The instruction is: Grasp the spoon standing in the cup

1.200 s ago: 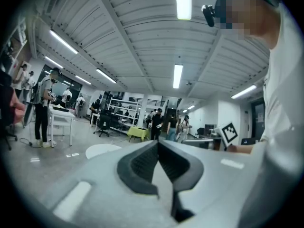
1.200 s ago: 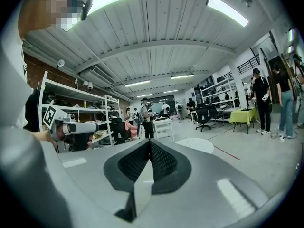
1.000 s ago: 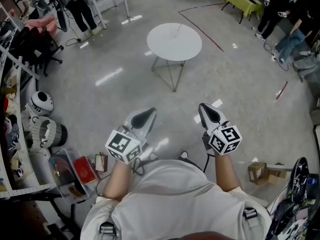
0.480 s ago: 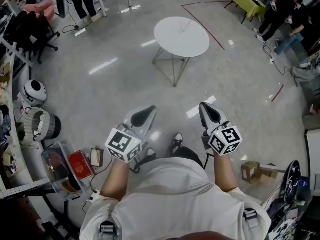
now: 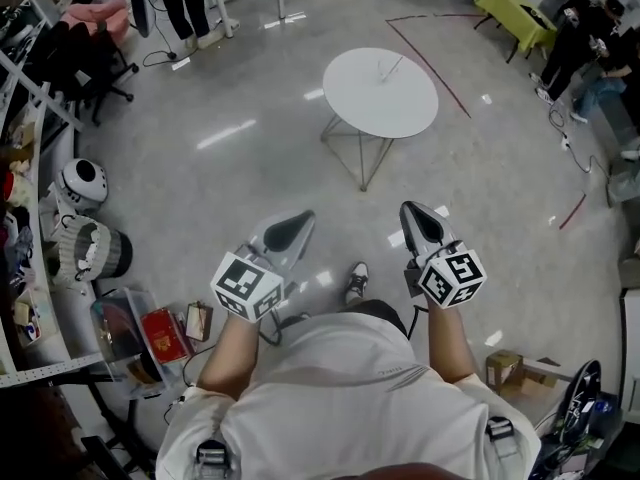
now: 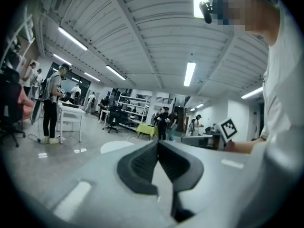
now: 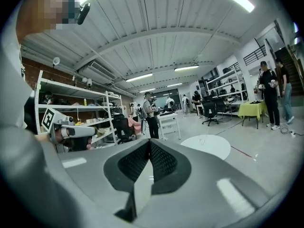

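Note:
No cup or spoon can be made out in any view. A round white table [image 5: 380, 93] stands on the floor ahead, with only a thin faint mark on its top; it also shows as the table [image 6: 116, 146] and the table [image 7: 209, 146]. My left gripper [image 5: 287, 230] is held at waist height, its jaws shut with nothing between them, as the left gripper [image 6: 158, 145] also shows in its own view. My right gripper [image 5: 421, 222] is beside it, likewise shut and empty, seen too as the right gripper [image 7: 150, 145]. Both point towards the table, well short of it.
Shelving [image 5: 20, 198] and clutter line the left, with a red box [image 5: 168, 333] and a white helmet-like thing [image 5: 80, 181]. A red tape line [image 5: 435, 63] crosses the floor. A yellow-green table [image 5: 520, 13] and people [image 5: 575, 38] are at the far right; a cardboard box [image 5: 503, 370] lies at the right.
The view has shifted: the round table now sits further right and slightly lower in the head view. A shoe has come into sight below. Both grippers keep their pose, shut.

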### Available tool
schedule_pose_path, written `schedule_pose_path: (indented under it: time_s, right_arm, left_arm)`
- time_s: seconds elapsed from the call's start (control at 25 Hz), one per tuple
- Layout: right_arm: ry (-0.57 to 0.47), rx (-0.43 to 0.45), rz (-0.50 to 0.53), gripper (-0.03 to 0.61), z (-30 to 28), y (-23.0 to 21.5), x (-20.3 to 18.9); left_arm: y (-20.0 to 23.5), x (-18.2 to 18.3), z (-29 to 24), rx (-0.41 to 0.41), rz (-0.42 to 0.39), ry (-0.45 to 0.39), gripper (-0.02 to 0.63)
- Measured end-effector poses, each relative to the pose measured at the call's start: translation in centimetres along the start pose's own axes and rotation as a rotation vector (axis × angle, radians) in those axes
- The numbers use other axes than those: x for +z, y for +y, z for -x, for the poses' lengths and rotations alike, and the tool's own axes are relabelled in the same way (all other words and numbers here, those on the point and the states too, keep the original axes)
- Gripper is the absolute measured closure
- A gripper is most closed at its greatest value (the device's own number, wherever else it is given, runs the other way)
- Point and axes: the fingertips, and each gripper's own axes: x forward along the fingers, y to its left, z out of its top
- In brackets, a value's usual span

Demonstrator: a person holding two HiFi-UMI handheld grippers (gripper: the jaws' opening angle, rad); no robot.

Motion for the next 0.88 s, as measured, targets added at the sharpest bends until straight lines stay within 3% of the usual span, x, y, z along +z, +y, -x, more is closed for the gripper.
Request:
schedule_pose_path:
  time_s: [0.24, 0.44, 0.88]
  right_arm:
    - [-0.013, 0.024, 0.0, 0.574, -2.0, -8.5, 3.6]
    - [-0.03, 0.023, -0.021, 0.574, -3.7, -15.3, 5.7]
    - [-0.028, -0.034, -0.078, 0.574, -5.8, -28.2, 6.3]
  left_arm:
    - [0.7, 2.9, -8.5, 0.033, -0.021, -0.008, 0.612]
    - [0.8, 3.1, -15.5, 0.026, -0.006, 0.009, 0.613]
    - [2.1, 3.1, -28.1, -0.002, -0.017, 0.044, 0.612]
